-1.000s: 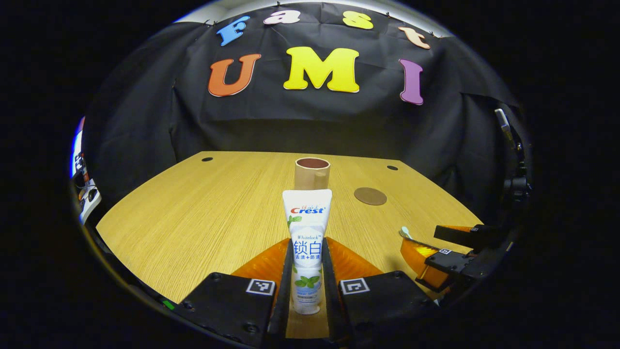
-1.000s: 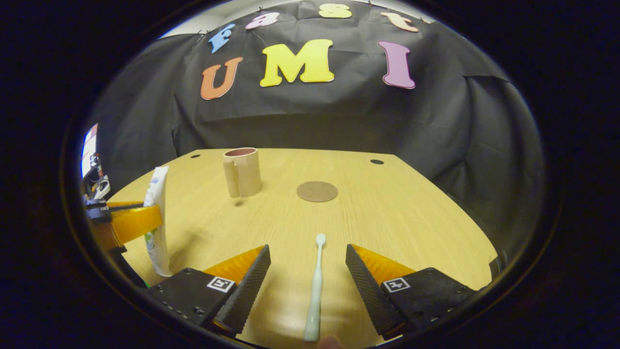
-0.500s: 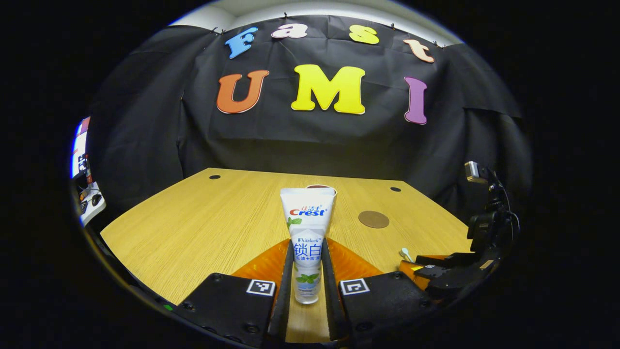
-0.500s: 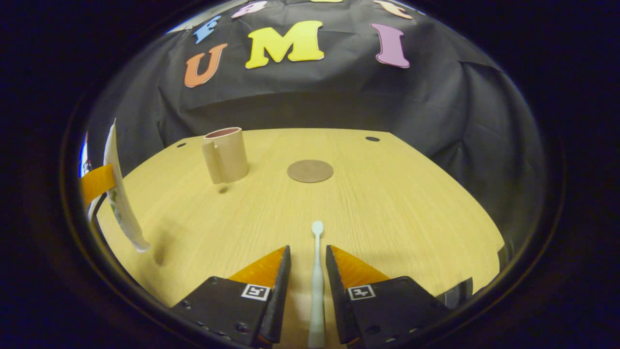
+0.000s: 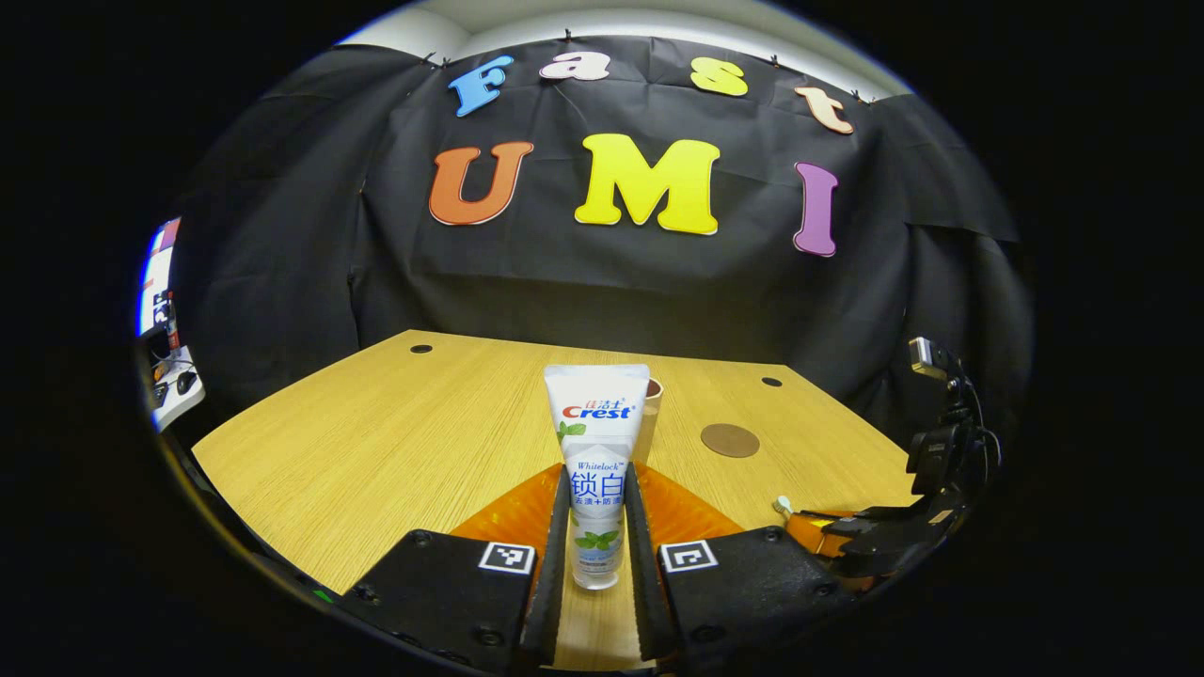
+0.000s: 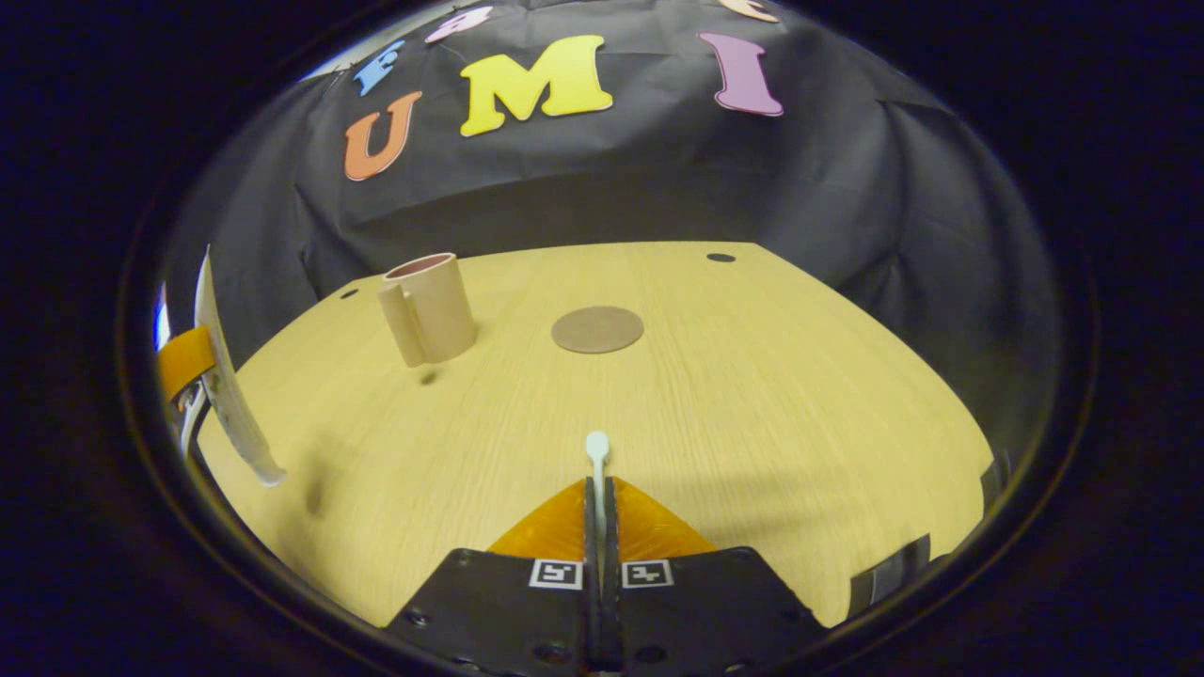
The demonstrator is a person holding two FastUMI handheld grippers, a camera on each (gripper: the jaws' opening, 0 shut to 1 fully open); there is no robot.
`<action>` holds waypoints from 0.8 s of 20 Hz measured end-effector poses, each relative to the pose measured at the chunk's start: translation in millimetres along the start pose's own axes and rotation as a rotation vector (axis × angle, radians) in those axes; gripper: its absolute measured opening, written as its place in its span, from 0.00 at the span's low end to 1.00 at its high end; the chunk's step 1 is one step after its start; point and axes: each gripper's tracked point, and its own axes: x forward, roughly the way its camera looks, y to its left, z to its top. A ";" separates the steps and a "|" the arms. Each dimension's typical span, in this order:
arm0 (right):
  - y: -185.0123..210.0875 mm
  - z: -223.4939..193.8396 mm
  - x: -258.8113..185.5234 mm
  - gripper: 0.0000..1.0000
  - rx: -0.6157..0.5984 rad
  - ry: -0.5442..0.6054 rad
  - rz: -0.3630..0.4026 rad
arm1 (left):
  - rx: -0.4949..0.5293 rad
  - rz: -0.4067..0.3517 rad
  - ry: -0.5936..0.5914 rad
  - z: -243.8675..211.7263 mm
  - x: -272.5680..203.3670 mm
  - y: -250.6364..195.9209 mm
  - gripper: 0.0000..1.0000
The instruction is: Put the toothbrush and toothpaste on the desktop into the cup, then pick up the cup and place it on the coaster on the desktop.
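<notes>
- Holding both items at once right now: the left gripper (image 5: 596, 527) has its fingers closed flat against the toothpaste (image 5: 596, 442), tube upright with the crimped end on top and the cap at the bottom, clear of the desktop (image 5: 376, 442).
- Right gripper (image 6: 599, 527) is pinched nearly all the way together on the toothbrush (image 6: 597, 470), only the thin handle between the fingers and the head poking out front.
- The cup (image 6: 428, 306) stands upright on the wood with its handle toward the camera, and the coaster (image 6: 597, 329) sits bare just beside it, the two apart.
- What worries me: that handle is skinny and smooth-looking, so the brush could pivot in the grip and miss the cup mouth.
- The tube is soft (it probably squashes under pressure), so it may slide down or tilt, and its wide crimped end could catch the rim.
- The cup looks light, so a knock from either item on the way in could tip or shove it, maybe toward the coaster.
- Both grippers heading for one small opening could bump each other, so I'd guess going one at a time is safer.
</notes>
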 end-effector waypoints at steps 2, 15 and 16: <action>0.3 0.3 -1.7 0.01 -0.002 -0.005 0.020 | 0.002 -0.005 -0.007 3.9 3.5 -1.9 0.35; -6.8 28.3 -32.1 0.01 0.027 -0.103 0.089 | 0.023 -0.033 -0.194 98.0 79.2 6.6 0.34; -7.5 29.7 -34.0 0.01 0.024 -0.109 0.090 | 0.022 -0.034 -0.204 103.4 90.0 8.1 0.34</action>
